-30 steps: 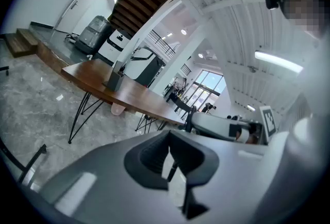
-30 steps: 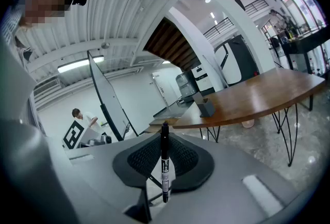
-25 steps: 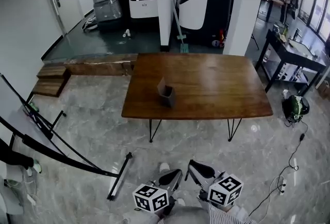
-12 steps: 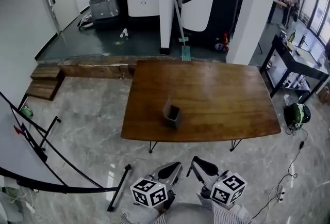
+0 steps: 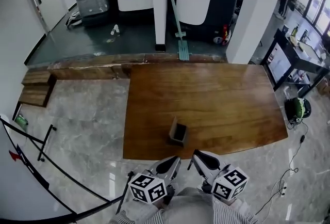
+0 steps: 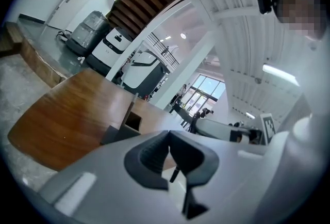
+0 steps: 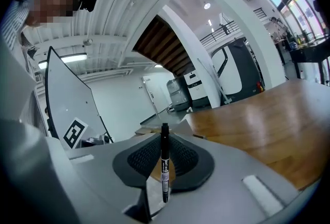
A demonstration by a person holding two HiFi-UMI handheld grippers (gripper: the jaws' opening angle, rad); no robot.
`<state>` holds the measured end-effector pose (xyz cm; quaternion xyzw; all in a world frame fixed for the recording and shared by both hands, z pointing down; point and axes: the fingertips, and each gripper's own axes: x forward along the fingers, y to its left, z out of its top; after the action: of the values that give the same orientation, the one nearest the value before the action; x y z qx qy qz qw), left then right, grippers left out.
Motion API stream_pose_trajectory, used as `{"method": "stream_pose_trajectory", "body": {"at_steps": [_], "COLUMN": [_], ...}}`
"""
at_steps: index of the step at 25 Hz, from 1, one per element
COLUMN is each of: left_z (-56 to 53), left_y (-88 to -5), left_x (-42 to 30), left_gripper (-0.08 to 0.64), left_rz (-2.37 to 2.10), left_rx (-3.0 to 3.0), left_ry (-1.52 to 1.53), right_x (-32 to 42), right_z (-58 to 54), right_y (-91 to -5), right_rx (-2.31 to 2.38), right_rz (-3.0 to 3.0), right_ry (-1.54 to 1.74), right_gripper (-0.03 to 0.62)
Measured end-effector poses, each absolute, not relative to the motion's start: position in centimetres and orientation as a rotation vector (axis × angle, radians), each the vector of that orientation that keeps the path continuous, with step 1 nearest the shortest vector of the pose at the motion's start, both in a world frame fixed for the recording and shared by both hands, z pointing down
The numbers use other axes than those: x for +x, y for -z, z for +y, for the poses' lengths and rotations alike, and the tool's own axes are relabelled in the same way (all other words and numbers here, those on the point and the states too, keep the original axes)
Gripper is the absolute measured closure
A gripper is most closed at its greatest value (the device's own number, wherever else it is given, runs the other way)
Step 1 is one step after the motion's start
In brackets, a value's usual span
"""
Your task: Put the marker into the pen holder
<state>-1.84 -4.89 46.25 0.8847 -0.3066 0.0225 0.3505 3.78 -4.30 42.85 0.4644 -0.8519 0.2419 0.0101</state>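
A dark, open-topped pen holder [image 5: 178, 132] stands near the front edge of the brown wooden table [image 5: 216, 94]. My two grippers hang side by side just before that edge at the bottom of the head view. The right gripper [image 5: 198, 157] is shut on a black marker [image 7: 164, 161], which stands upright between its pads. The left gripper [image 5: 172, 162] is shut with nothing in it. From the left gripper view the pen holder [image 6: 125, 124] shows a little ahead and to the left of the jaws. In the head view the marker is hidden.
Black stand legs [image 5: 36, 143] cross the marble floor at the left. A dark side table [image 5: 291, 55], a green bag [image 5: 298, 108] and floor cables lie to the right. Behind the table are a wooden step [image 5: 87, 65], a white pillar [image 5: 250, 11] and large machines.
The view has closed in on the table: the pen holder and front edge now sit much nearer to both grippers. The right gripper's hold on the marker looks the same.
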Motion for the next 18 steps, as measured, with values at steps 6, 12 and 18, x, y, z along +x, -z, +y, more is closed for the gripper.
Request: {"method": "stream_pose_trajectory", "body": {"at_steps": [6, 12, 18], "left_z": [-7.8, -9.6, -10.5], "left_y": [-46.7, -47.3, -47.1], "left_x": [-1.8, -1.7, -1.7], "left_gripper": [0.552, 0.552, 0.552], "left_rz": [-0.787, -0.820, -0.858], "left_rx": [2.267, 2.230, 2.205], "left_ry": [-0.062, -0.055, -0.047], "right_x": [4.7, 4.8, 5.0], "right_z": [-7.1, -9.0, -10.7], "right_y": [-43.1, -43.5, -43.0], "right_rx": [1.485, 1.423, 1.361], "right_rz": [-2.629, -2.634, -2.651], "right_ry": [-0.775, -0.779, -0.778], "right_gripper": [0.549, 0.549, 0.549]}}
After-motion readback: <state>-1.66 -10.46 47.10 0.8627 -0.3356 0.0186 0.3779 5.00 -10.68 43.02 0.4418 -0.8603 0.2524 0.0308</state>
